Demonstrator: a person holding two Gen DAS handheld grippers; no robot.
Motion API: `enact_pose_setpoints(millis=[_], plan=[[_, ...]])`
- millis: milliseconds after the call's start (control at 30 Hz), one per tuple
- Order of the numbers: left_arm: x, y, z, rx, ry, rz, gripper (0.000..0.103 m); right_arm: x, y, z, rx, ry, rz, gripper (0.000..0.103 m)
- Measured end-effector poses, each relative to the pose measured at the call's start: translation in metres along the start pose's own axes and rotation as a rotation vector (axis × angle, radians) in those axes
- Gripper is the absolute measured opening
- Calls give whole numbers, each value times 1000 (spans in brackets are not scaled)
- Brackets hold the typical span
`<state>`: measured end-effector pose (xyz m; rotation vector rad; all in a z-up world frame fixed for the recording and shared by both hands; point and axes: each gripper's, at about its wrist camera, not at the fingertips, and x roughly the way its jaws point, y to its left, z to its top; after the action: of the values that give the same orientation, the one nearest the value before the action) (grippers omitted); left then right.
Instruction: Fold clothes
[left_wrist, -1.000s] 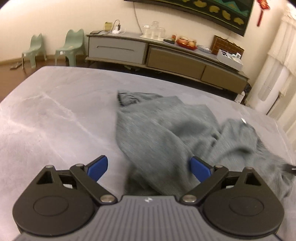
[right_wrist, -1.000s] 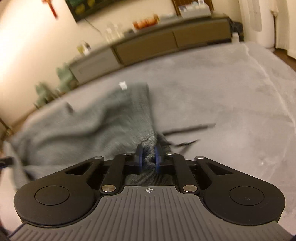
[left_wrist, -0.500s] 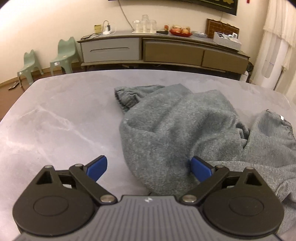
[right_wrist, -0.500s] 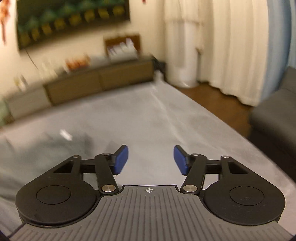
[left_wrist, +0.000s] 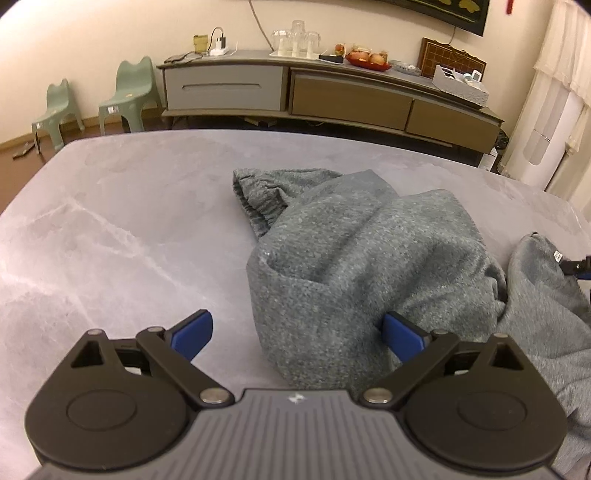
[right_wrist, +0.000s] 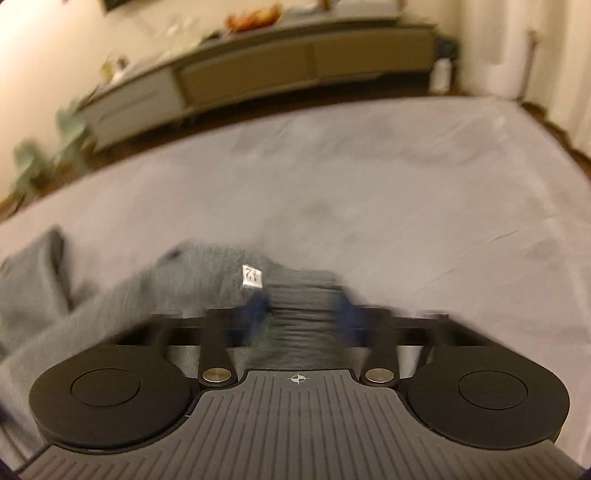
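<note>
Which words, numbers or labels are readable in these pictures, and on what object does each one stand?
"42", seen upside down: white tag on the grey garment, just ahead of the right claw.
Same tag in the left view: too small to read.
No other readable text.

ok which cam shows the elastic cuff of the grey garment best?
Left wrist: the cuff is sharp, lying on the table beyond the open left gripper. Right wrist is motion-blurred; no cuff can be made out there.

Heathered grey garment (left_wrist: 369, 266) lies on a pale grey, white-veined table (left_wrist: 110, 229).
</note>
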<state>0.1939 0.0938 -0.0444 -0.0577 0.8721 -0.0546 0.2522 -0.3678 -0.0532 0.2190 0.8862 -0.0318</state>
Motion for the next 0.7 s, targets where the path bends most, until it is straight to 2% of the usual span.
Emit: enact_pose_setpoints(millis=[100, 267, 333, 500, 600, 633, 667, 700], plan=[[1, 5, 2, -19, 9, -13, 102, -28, 2, -11, -1, -91, 50, 21], [-2, 4, 1, -30, -8, -6, 102, -105, -34, -12, 157, -316, 120, 20], [-11, -4, -1, -9, -56, 1, 102, -124, -24, -20, 146, -332, 180, 20], [-57, -61, -21, 183, -182, -176, 103, -166, 13, -43, 84, -340, 351, 20], [-76, -103, -49, 355, -220, -176, 103, -192, 47, -62, -55, -336, 565, 23], [-80, -115, -58, 404, -226, -168, 103, -198, 50, -69, -85, -360, 535, 29], [-82, -123, -65, 437, -227, -159, 103, -203, 49, -75, -104, -395, 462, 43], [-84, -131, -71, 467, -227, -154, 103, -204, 38, -83, -69, -424, 358, 74]])
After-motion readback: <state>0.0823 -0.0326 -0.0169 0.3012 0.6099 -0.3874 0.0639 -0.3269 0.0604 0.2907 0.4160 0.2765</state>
